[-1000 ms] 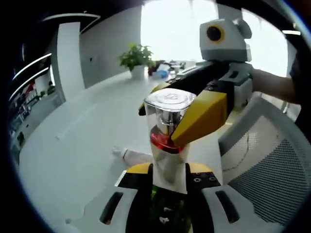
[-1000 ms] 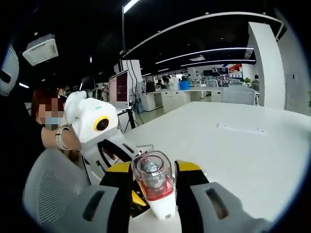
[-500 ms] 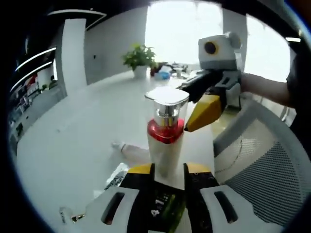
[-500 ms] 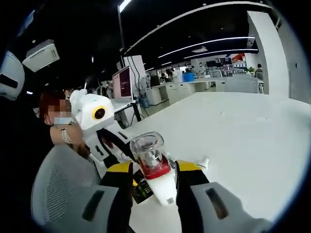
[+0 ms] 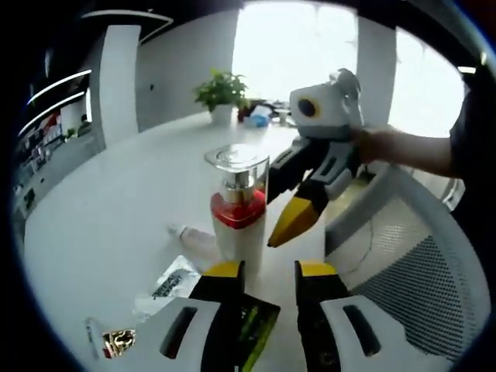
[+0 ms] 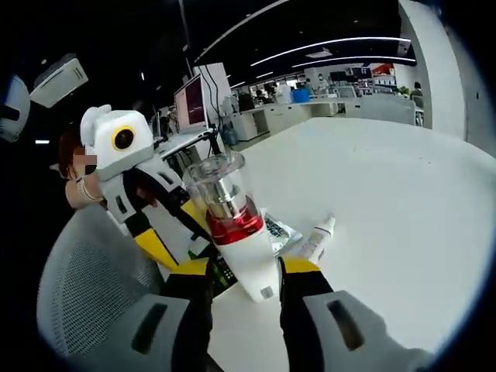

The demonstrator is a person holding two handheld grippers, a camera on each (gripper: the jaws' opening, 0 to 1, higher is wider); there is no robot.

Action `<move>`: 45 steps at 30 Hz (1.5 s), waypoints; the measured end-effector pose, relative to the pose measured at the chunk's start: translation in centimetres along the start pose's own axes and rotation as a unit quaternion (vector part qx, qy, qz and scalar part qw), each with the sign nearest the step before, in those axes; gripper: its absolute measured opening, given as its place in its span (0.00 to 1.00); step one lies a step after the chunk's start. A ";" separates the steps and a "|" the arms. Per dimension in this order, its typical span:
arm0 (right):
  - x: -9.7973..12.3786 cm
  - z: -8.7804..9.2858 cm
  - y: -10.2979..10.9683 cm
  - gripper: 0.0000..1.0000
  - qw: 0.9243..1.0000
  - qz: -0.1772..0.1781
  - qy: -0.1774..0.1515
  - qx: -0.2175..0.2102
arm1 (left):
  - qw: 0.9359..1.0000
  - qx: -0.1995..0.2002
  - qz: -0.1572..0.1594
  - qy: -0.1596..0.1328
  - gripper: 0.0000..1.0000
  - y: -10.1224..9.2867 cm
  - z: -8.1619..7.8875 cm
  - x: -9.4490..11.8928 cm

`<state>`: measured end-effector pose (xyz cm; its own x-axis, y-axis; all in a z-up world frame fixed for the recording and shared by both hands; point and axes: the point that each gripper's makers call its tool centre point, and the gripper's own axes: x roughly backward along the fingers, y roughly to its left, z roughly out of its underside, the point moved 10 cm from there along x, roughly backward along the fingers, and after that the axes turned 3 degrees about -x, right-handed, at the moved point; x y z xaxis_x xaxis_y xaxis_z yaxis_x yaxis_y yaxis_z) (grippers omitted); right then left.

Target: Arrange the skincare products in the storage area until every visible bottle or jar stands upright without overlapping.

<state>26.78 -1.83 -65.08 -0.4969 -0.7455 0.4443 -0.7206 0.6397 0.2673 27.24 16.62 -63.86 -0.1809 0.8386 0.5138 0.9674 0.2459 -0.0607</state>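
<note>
The pump bottle (image 5: 236,209) stands upright on the white table (image 5: 101,225), near the edge by the mesh chair (image 5: 403,271). It has a white body, a red band, a silver neck and a clear cap. In the left gripper view it now sits just past the tips of the left gripper (image 5: 260,271). Half a second ago it stood between those jaws, and a second ago it was deep between them. Now the jaws are apart with nothing between them.

The right gripper (image 5: 291,221) has let go too. A second ago its yellow tip pressed on the red band. Now it is off to the side of the bottle, and a gap shows between them. A hand (image 5: 380,143) holds it.

In the right gripper view the bottle (image 6: 232,225) leans in the picture, but that may be the camera tilting. Its base sits at the tips of the right gripper (image 6: 244,271). The jaws are parted, and I cannot tell if they touch it there.

A small white tube (image 6: 314,240) lies flat on the table behind the bottle. A clear sachet (image 5: 167,283) and a dark green packet (image 5: 256,329) lie flat by the left gripper's tips. A tiny gold packet (image 5: 116,341) lies near the table edge.
</note>
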 end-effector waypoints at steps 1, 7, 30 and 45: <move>0.0 0.0 0.0 0.33 1.000 -0.003 0.000 0.000 | 1.000 -0.002 0.008 -0.003 0.21 -0.2 -0.1 -0.1; -0.2 0.0 -0.1 0.32 1.000 -0.001 0.008 0.006 | 1.000 -0.007 -0.001 0.000 0.22 -0.1 -0.2 -0.8; 0.2 0.5 -0.5 0.29 0.998 0.026 0.040 0.033 | 1.000 -0.011 -0.011 0.013 0.22 0.6 -0.1 -1.2; 0.1 -0.8 0.0 0.27 0.999 0.012 0.026 0.041 | 0.999 -0.026 -0.021 0.033 0.24 1.1 -0.4 -1.9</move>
<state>27.07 -1.78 -64.34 -0.4904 -0.7182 0.4938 -0.7471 0.6381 0.1862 28.70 15.14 -64.56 -0.2116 0.7931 0.5712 0.9672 0.2538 0.0059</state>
